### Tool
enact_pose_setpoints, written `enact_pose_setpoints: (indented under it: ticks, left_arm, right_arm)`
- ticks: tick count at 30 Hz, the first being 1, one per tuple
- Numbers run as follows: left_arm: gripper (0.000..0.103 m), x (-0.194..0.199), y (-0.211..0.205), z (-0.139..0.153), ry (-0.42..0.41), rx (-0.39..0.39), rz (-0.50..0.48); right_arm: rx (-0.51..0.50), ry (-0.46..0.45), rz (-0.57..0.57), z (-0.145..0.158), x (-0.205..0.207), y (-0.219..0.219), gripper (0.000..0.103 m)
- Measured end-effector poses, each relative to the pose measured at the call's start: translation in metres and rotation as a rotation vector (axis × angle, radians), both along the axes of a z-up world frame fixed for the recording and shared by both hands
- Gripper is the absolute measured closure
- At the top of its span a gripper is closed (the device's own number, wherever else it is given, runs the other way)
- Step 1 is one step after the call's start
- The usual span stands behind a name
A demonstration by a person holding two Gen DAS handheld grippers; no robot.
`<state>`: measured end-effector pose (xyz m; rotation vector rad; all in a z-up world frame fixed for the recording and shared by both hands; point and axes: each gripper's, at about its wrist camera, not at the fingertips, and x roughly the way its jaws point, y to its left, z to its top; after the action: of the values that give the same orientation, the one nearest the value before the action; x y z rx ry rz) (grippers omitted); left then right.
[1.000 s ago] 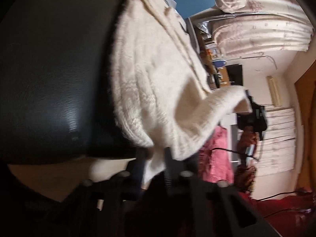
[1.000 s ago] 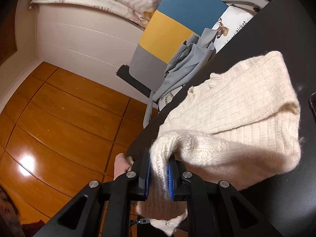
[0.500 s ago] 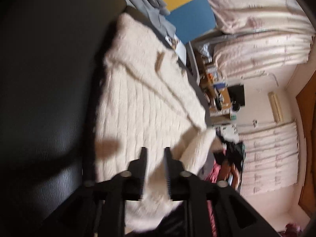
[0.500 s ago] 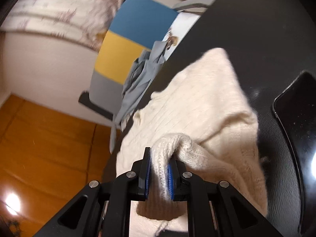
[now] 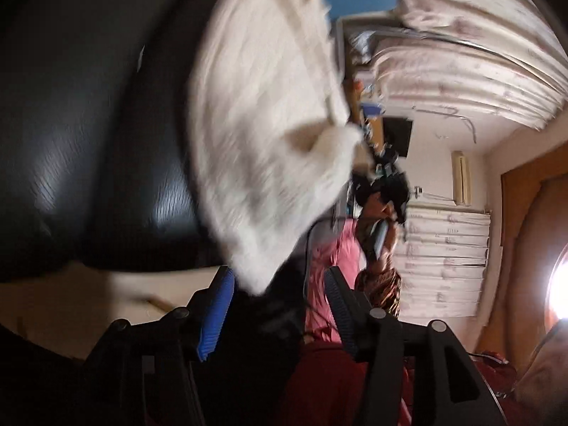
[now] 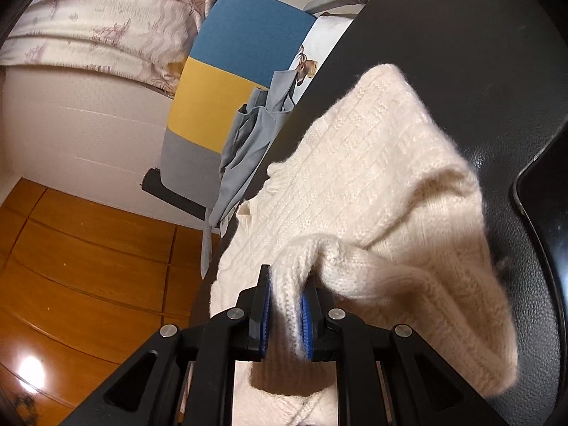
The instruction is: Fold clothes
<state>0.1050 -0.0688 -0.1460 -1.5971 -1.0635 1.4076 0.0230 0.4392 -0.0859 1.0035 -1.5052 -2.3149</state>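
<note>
Lying across the black table [image 6: 443, 35] near its left edge in the right wrist view: a cream knitted sweater [image 6: 372, 163], one portion lifted and doubled back over the rest. Clenching on a thick fold of that knit between the blue pads: the right gripper [image 6: 285, 319], jaws nearly together, wool bulging out on both sides. Standing wide apart with nothing pressed between the pads: the left gripper [image 5: 278, 305], jaws having just been opening, the sweater's lowest corner hanging just ahead of the left pad and seemingly let go. Judging the garment soft, fluffy and limp, light but bulky, likely sagging and stretching wherever unsupported; therefore best pinching at a ribbed hem, cuff or doubled edge instead of a single loose layer, and keeping both holds level to stop the fold slumping. Appearing only in the right wrist view: a grey garment [image 6: 255, 142] draped off the table's far left edge, a blue, yellow and grey panel [image 6: 220, 81] behind it, a dark flat device [image 6: 543, 191] near the right edge, and the wooden floor [image 6: 71, 266]. Appearing only in the blurred left wrist view: the other gripper gripped in the person's hand [image 5: 381, 227] beyond the sweater, pink cloth [image 5: 333, 259] below it, and pale curtains [image 5: 461, 53].
</note>
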Motion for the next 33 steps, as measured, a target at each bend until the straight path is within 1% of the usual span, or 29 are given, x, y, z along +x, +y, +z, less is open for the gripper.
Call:
enact_pose_setpoints:
  ticks: [2,4,8,9,10,11,12,13,17,20,23,24,26,29,31,33]
  left_arm:
    - [0.050,0.001,0.005,-0.011,-0.029,-0.008,0.011]
    - [0.050,0.000,0.009,-0.013,-0.022,-0.005,0.026]
    - [0.050,-0.003,0.025,-0.009,0.005,0.040,0.042]
    - [0.051,-0.004,0.028,-0.007,0.018,0.051,0.053]
    - [0.067,-0.005,0.030,-0.005,0.030,0.063,0.064]
    - [0.093,-0.007,0.033,-0.003,0.045,0.059,0.070]
    - [0.100,-0.009,0.036,0.000,0.063,0.039,0.069]
    - [0.098,-0.010,0.039,0.004,0.081,0.019,0.069]
    - [0.098,-0.014,0.041,0.025,0.165,-0.039,0.073]
    - [0.098,-0.021,0.041,0.046,0.267,-0.112,0.101]
    - [0.098,-0.025,0.029,0.078,0.403,-0.196,0.105]
    - [0.098,-0.029,0.026,0.089,0.438,-0.211,0.104]
    - [0.098,-0.044,0.009,0.115,0.489,-0.188,0.128]
    - [0.098,-0.077,-0.005,0.157,0.544,-0.118,0.159]
    - [0.098,-0.101,-0.005,0.177,0.554,-0.093,0.179]
    - [0.098,-0.131,-0.001,0.184,0.544,-0.084,0.207]
  right_arm:
    - [0.000,0.010,0.002,0.002,0.001,-0.001,0.088]
    - [0.000,0.020,0.005,0.005,0.003,-0.003,0.088]
    - [-0.017,0.029,0.006,0.005,0.005,-0.005,0.088]
    - [-0.021,0.029,0.006,0.004,0.005,-0.006,0.088]
    - [-0.023,0.028,0.006,0.004,0.005,-0.007,0.088]
    - [-0.026,0.027,0.007,0.004,0.005,-0.009,0.088]
    - [-0.030,0.027,0.008,0.004,0.005,-0.010,0.088]
    - [-0.032,0.028,0.009,0.004,0.005,-0.011,0.088]
    - [-0.036,0.033,0.014,0.005,0.009,-0.010,0.088]
    - [-0.048,0.048,0.025,0.007,0.017,-0.012,0.088]
    - [-0.049,0.061,0.065,0.013,0.025,-0.016,0.088]
    - [-0.049,0.066,0.080,0.015,0.028,-0.017,0.088]
    - [-0.040,0.084,0.101,0.027,0.029,-0.018,0.088]
    - [-0.042,0.134,0.115,0.048,0.022,-0.013,0.088]
    - [-0.050,0.158,0.116,0.060,0.013,-0.009,0.088]
    - [-0.058,0.149,0.092,0.065,-0.001,-0.002,0.088]
